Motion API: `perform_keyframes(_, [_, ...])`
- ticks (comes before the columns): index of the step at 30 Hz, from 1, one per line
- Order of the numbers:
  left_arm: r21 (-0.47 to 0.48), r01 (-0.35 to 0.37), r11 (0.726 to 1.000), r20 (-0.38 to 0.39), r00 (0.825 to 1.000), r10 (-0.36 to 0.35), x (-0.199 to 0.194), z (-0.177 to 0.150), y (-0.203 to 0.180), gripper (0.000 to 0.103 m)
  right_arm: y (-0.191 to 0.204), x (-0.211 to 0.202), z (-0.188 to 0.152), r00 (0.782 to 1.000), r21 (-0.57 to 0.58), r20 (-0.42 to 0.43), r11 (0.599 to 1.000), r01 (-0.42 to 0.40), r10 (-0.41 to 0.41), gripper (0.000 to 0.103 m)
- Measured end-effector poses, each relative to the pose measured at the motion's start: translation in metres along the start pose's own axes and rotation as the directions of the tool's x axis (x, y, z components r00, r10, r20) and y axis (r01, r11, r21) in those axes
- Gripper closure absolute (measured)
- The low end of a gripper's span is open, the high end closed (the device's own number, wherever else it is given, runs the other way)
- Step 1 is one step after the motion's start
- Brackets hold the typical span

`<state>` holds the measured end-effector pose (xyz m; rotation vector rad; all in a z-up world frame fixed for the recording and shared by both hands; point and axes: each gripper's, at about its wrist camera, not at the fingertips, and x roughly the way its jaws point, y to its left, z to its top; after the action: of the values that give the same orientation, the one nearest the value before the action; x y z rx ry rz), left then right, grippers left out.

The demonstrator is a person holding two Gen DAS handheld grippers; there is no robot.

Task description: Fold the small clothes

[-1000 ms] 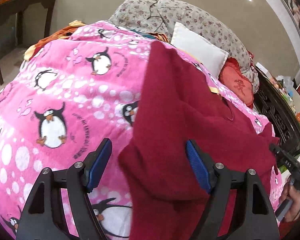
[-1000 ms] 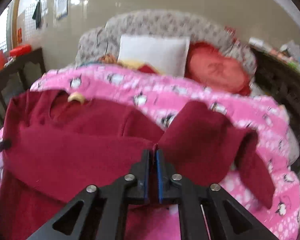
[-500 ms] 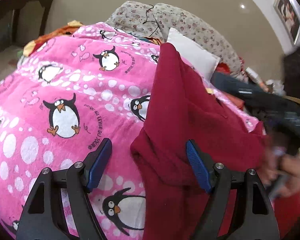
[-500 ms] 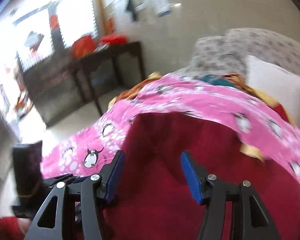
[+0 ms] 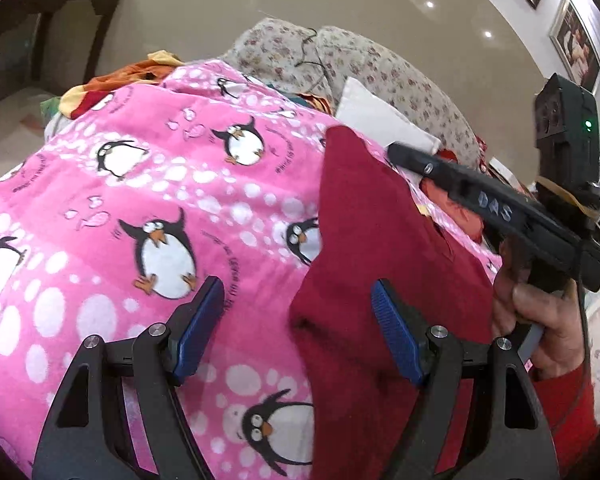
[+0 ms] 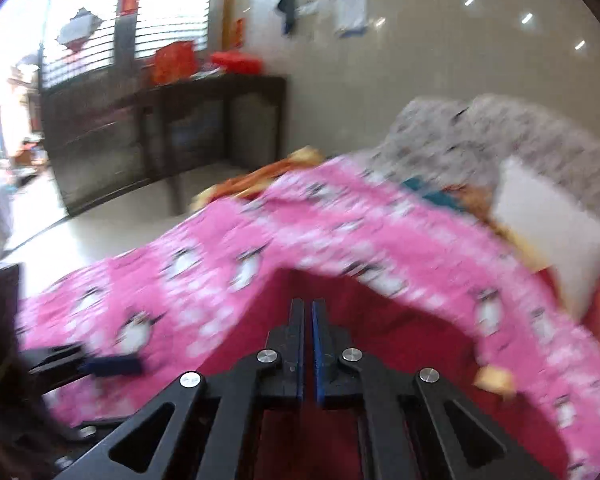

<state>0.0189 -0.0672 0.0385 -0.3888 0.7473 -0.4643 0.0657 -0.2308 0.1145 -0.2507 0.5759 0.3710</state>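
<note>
A dark red garment (image 5: pixel 372 240) lies on a pink penguin blanket (image 5: pixel 140 200), with one long part running away toward the pillows. My left gripper (image 5: pixel 296 328) is open and empty, low over the garment's near left edge. My right gripper (image 6: pixel 307 344) has its jaws nearly together above the red garment (image 6: pixel 380 332); no cloth shows between them. The view is blurred. The right gripper's body (image 5: pixel 492 208) reaches in from the right in the left wrist view, held by a hand.
A white pillow (image 5: pixel 380 120) and a floral cushion (image 5: pixel 380 68) lie at the far end. Orange clothes (image 5: pixel 120 80) are heaped at the blanket's far left. A dark wooden table (image 6: pixel 172 120) stands by the wall beyond the bed.
My right gripper let go of the garment fold, opened, swung left across the garment, then closed its jaws. My left gripper stayed open and shifted slightly.
</note>
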Motion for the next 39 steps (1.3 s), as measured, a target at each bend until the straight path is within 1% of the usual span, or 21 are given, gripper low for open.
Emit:
perform_keyframes(1, [-0.004, 0.0, 1.0, -0.002, 1.0, 0.0, 0.001, 0.0, 0.001, 0.026, -0.003, 0.004, 0.003, 1.0, 0.015, -0.006, 1.0, 0.027, -0.027, 0.1])
perform_keyframes(2, [-0.003, -0.003, 1.0, -0.005, 1.0, 0.003, 0.002, -0.001, 0.001, 0.026, -0.008, 0.013, 0.006, 1.0, 0.051, -0.019, 0.999, 0.019, -0.018, 0.1])
perform_keyframes(6, [0.01, -0.01, 1.0, -0.004, 1.0, 0.01, 0.003, -0.001, 0.0, 0.026, -0.019, 0.015, 0.001, 0.989, 0.152, -0.039, 0.979, -0.133, 0.141, 0.099])
perform_keyframes(7, [0.009, -0.009, 1.0, -0.002, 1.0, 0.009, 0.002, -0.001, 0.0, 0.026, -0.019, 0.01, -0.003, 0.988, 0.145, -0.042, 0.979, -0.141, 0.149, 0.094])
perform_keyframes(10, [0.008, -0.012, 1.0, -0.003, 1.0, 0.012, 0.002, -0.002, 0.0, 0.026, -0.013, -0.009, -0.022, 0.991, 0.035, -0.078, 0.994, -0.104, 0.106, 0.057])
perform_keyframes(11, [0.009, -0.016, 1.0, -0.005, 1.0, 0.016, 0.003, -0.002, 0.0, 0.026, -0.013, -0.014, -0.031, 0.99, 0.016, -0.091, 0.994, -0.11, 0.111, 0.056])
perform_keyframes(15, [0.024, -0.029, 0.999, -0.007, 1.0, 0.029, 0.006, -0.002, -0.002, 0.026, -0.011, -0.005, -0.059, 0.976, -0.018, -0.175, 0.99, -0.136, 0.131, 0.057])
perform_keyframes(16, [0.024, -0.029, 0.999, -0.007, 1.0, 0.03, 0.006, -0.002, -0.002, 0.026, -0.01, -0.001, -0.066, 0.973, -0.022, -0.185, 0.989, -0.145, 0.138, 0.072])
perform_keyframes(17, [0.024, -0.03, 0.999, -0.008, 1.0, 0.03, 0.006, -0.002, -0.002, 0.026, -0.01, 0.001, -0.07, 0.972, -0.025, -0.188, 0.989, -0.145, 0.138, 0.094])
perform_keyframes(18, [0.024, -0.03, 0.999, -0.008, 1.0, 0.03, 0.007, -0.002, -0.001, 0.026, -0.011, 0.003, -0.072, 0.975, -0.031, -0.197, 0.993, -0.112, 0.104, 0.095])
perform_keyframes(20, [0.025, -0.03, 0.999, -0.006, 1.0, 0.03, 0.007, -0.002, -0.001, 0.026, -0.016, -0.003, -0.069, 0.978, -0.009, -0.179, 0.994, -0.107, 0.103, 0.097])
perform_keyframes(22, [0.025, -0.028, 0.999, -0.001, 1.0, 0.028, 0.006, -0.002, -0.001, 0.026, -0.025, -0.019, -0.06, 0.994, 0.006, -0.094, 0.999, -0.052, 0.052, 0.099])
perform_keyframes(24, [0.023, -0.028, 0.999, 0.002, 1.0, 0.028, 0.006, -0.002, -0.001, 0.026, -0.037, -0.031, -0.053, 1.0, 0.044, -0.017, 0.999, 0.007, -0.006, 0.099])
perform_keyframes(26, [0.018, -0.027, 0.999, 0.004, 1.0, 0.027, 0.007, -0.002, 0.0, 0.026, -0.046, -0.019, -0.052, 0.999, 0.094, -0.031, 0.995, 0.014, -0.012, 0.099])
perform_keyframes(28, [0.019, -0.026, 0.999, 0.008, 1.0, 0.026, 0.007, -0.002, 0.0, 0.026, -0.046, -0.002, -0.056, 0.997, 0.088, -0.062, 0.994, 0.059, -0.053, 0.097])
perform_keyframes(30, [0.023, -0.024, 0.999, 0.016, 1.0, 0.023, 0.005, -0.003, -0.001, 0.026, -0.045, 0.004, -0.059, 0.993, 0.087, -0.109, 0.995, 0.054, -0.044, 0.096])
perform_keyframes(33, [0.033, -0.016, 0.999, 0.04, 0.999, 0.015, 0.0, -0.003, -0.004, 0.026, -0.055, -0.04, -0.06, 0.997, 0.128, -0.081, 0.991, 0.029, -0.018, 0.086])
perform_keyframes(35, [0.05, -0.004, 0.999, 0.062, 0.998, 0.001, -0.004, -0.003, -0.009, 0.026, -0.065, -0.076, -0.066, 0.993, 0.119, -0.055, 0.987, 0.11, -0.104, 0.068])
perform_keyframes(37, [0.075, 0.012, 0.997, 0.087, 0.996, -0.018, -0.008, -0.004, -0.016, 0.026, -0.091, -0.121, -0.083, 0.97, 0.132, -0.053, 0.961, 0.243, -0.238, 0.054])
perform_keyframes(38, [0.086, 0.015, 0.996, 0.095, 0.995, -0.023, -0.008, -0.004, -0.021, 0.026, -0.101, -0.133, -0.09, 0.96, 0.142, -0.055, 0.949, 0.281, -0.276, 0.053])
perform_keyframes(39, [0.097, 0.018, 0.995, 0.097, 0.995, -0.027, -0.008, -0.004, -0.026, 0.026, -0.119, -0.153, -0.104, 0.939, 0.168, -0.072, 0.924, 0.344, -0.337, 0.052])
